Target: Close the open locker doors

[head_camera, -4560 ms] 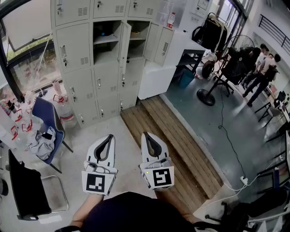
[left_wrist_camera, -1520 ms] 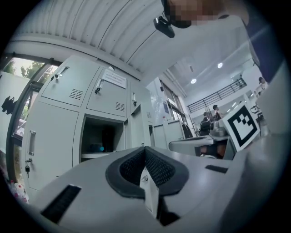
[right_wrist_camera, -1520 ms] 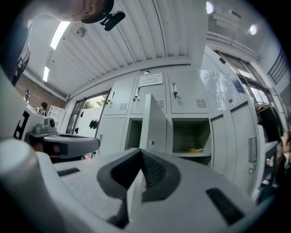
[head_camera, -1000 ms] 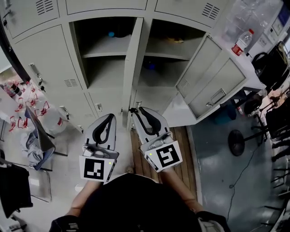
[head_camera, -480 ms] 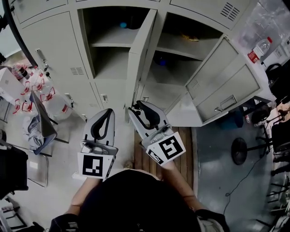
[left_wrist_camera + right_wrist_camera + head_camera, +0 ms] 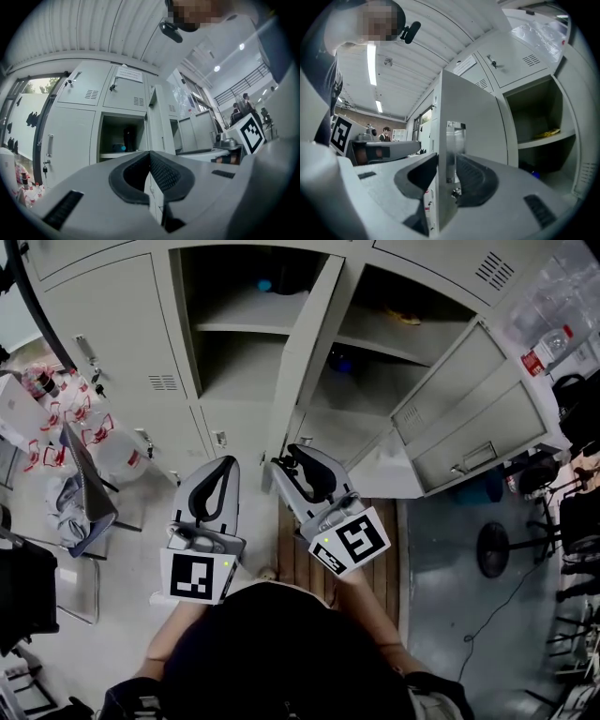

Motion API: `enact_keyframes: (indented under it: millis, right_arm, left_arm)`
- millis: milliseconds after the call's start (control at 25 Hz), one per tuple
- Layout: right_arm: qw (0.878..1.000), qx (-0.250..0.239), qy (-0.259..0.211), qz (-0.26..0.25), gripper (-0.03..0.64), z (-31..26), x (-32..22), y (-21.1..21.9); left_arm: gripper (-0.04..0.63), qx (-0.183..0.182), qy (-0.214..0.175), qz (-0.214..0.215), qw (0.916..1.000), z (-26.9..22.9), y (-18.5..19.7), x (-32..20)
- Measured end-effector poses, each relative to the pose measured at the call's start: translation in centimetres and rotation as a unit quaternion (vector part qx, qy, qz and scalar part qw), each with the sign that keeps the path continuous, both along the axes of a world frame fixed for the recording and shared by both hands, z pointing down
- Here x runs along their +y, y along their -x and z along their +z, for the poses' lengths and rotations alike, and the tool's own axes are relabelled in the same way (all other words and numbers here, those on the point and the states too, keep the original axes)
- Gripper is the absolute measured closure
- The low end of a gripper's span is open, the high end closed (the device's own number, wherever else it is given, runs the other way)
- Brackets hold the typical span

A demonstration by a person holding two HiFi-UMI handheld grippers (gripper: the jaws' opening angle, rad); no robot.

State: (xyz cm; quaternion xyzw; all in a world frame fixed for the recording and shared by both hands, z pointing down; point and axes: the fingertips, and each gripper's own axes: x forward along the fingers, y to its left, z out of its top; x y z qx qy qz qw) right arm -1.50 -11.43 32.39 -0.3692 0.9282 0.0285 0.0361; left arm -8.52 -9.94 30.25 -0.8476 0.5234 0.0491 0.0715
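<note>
The grey locker bank has two doors standing open. The middle door (image 6: pixel 307 343) swings out edge-on towards me; a wider door (image 6: pixel 469 399) hangs open at the right. My right gripper (image 6: pixel 286 458) is at the middle door's lower edge. In the right gripper view the door's edge and its metal latch plate (image 6: pixel 452 150) stand between the jaws of that gripper (image 6: pixel 446 161). Its jaws have just been opening and are spread wide, not pressing. My left gripper (image 6: pixel 230 463) hovers beside it, left of the door, shut and empty, its tips meeting (image 6: pixel 149 154).
A blue item (image 6: pixel 265 284) lies in the left open compartment, a yellow one (image 6: pixel 410 317) in the right. A chair (image 6: pixel 89 484) and water jugs (image 6: pixel 117 454) stand at the left. A bottle (image 6: pixel 546 348) sits on the low cabinet; a fan base (image 6: pixel 495 549) is on the floor.
I have come closer to the lockers. The right gripper's jaws have spread around the middle door's edge and the gripper has rolled a little. The left gripper has drifted slightly.
</note>
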Motion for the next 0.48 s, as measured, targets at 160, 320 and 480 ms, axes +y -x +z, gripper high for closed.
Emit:
enact_keyframes:
  millis: [160,320,480]
  right_arm:
    - [1.0,0.002,0.002,-0.003,0.505,-0.1,-0.5,1.5]
    - [1.0,0.004,0.001,-0.003,0.505,-0.1,-1.2,3.0]
    - [1.0,0.011,-0.001,-0.002,0.505,-0.2,-1.9,4.4]
  left_arm:
    - [0.594,-0.001,-0.004,0.008,1.0,-0.6,0.7,-1.4]
    - [0.594,-0.001,-0.005,0.009,0.9999,-0.8,1.9,-2.8]
    - [0.594,0.002,-0.006,0.007,1.0,-1.1,3.1,-4.0]
